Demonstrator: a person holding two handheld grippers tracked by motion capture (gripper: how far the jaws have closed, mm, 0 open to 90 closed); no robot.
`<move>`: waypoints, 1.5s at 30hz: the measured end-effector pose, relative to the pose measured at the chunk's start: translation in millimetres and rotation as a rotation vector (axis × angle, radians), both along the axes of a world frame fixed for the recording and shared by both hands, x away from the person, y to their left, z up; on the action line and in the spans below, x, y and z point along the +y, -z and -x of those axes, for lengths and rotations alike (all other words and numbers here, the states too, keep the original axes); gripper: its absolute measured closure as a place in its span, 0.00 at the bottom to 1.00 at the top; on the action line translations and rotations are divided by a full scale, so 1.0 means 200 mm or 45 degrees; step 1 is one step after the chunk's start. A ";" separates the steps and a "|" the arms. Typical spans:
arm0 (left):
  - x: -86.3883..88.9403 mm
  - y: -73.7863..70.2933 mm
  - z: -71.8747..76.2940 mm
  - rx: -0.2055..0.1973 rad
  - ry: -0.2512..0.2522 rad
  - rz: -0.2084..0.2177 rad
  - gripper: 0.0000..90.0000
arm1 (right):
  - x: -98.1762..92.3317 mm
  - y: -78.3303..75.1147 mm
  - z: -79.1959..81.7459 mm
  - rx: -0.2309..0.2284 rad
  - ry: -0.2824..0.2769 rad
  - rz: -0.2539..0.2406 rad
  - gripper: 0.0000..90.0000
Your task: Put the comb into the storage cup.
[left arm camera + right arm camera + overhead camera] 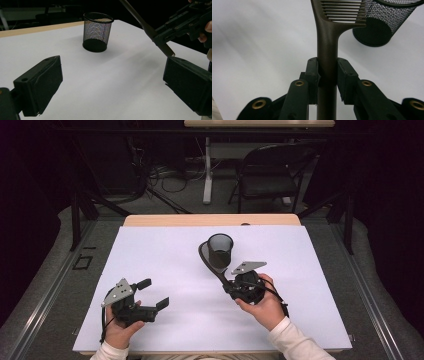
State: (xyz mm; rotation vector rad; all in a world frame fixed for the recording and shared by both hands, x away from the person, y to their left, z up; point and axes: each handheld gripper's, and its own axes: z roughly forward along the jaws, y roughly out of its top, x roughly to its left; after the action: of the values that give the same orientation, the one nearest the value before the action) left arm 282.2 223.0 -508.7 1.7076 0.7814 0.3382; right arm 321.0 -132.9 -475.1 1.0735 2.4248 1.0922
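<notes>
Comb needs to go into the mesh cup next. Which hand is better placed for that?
Right. The right gripper is shut on the comb handle, its toothed head beside the mesh cup. The left gripper is open and holds nothing, nearer the table's front edge.

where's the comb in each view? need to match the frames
High view: comb at centre, rising from the right gripper to just left of the mesh cup.
Left gripper view: its handle slants down from top centre into the right gripper at the upper right.
Right gripper view: handle upright at centre, clamped between the jaws, teeth at the top.
Shared landmark: the mesh cup, standing on the white sheet.
</notes>
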 end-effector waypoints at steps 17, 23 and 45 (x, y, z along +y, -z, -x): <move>0.00 0.00 0.00 0.000 0.003 0.000 0.03 | 0.03 -0.03 -0.02 -0.088 0.021 -0.119 0.81; 0.00 0.00 0.00 0.003 0.001 -0.003 0.03 | 0.04 -0.04 -0.02 -0.159 0.031 -0.125 0.81; 0.00 0.01 -0.01 0.010 -0.001 0.005 0.04 | 0.08 -0.05 -0.04 -0.339 0.049 -0.148 0.81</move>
State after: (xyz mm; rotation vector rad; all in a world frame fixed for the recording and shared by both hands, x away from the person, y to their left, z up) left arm 285.1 223.7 -511.3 1.7059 0.7877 0.3308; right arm 329.4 -117.5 -465.1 0.9364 2.1478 1.2875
